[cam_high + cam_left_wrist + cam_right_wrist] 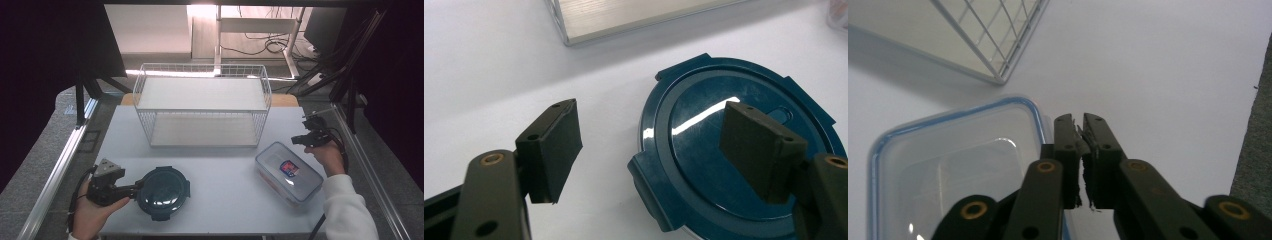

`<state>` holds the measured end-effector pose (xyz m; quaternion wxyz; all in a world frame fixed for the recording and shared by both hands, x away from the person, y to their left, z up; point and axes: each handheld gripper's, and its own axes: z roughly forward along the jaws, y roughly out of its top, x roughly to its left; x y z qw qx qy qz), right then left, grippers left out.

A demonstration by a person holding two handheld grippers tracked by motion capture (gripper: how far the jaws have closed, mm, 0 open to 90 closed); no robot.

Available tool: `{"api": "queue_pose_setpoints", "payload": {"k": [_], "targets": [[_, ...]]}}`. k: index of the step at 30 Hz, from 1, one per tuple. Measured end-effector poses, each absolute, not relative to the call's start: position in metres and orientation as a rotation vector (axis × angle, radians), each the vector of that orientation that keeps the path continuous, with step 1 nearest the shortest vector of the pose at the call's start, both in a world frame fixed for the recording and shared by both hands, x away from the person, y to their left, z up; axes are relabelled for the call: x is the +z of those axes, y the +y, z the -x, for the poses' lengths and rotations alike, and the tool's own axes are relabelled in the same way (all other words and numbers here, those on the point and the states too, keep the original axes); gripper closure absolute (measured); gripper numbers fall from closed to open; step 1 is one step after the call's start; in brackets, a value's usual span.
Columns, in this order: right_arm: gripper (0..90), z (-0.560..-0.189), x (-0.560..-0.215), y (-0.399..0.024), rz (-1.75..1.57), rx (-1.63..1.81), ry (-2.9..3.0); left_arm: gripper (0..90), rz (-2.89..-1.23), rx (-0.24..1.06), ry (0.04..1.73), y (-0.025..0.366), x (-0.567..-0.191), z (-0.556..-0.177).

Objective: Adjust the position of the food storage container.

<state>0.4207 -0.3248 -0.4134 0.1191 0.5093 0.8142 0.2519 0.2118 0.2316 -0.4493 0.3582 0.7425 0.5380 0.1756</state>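
Note:
A round dark teal container with a clip-on lid sits at the table's front left. My left gripper is at its left edge, held by a hand. In the left gripper view the left gripper is open, with one jaw over the glossy lid and the other over bare table beside the rim. A clear rectangular box with a blue-edged lid and a red label lies at the right. My right gripper hovers just beyond its far corner, shut and empty. The right gripper is past the box's corner.
A white two-tier wire rack stands at the table's back middle; its lower corner is near the right gripper. The white tabletop is bordered by metal rails, with grey floor past the right edge. Dark curtains flank both sides.

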Motion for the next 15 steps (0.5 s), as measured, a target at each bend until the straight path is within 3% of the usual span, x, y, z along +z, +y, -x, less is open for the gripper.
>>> {"api": "queue_pose_setpoints", "payload": {"k": [15], "targets": [[89.2, -0.433, -0.438, -0.316, -1.420, 0.575, 2.488, 24.6, -1.923, 0.438, 1.389, 0.232, -0.452, -0.213]]}}
